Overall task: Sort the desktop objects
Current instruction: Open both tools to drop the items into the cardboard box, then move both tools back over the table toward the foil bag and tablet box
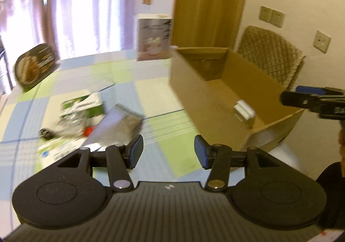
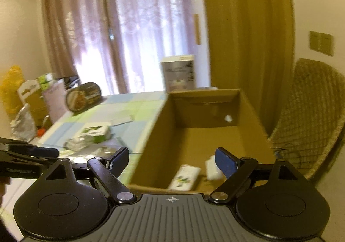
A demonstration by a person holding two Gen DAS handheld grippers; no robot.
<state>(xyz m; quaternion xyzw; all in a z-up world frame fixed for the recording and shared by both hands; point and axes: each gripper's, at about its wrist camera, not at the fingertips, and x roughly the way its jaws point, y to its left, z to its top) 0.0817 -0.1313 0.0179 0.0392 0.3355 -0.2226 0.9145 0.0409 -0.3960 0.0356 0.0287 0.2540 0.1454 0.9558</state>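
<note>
Both empty: left gripper (image 1: 168,151) jaws apart over the table's (image 1: 151,95) near edge, right gripper (image 2: 171,160) jaws apart above the cardboard box (image 2: 151,134). Two small packs already inside. Likely between picks; next, left takes the green box (image 1: 83,106) mid-table.

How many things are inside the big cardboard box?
2 show. A white packet with green print lies on the floor of the cardboard box near its front wall, and a white block sits just right of it. The front wall may hide more.

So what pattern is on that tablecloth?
The tablecloth has a check of pale green, light blue and white blocks, clearest in the left wrist view.
</note>
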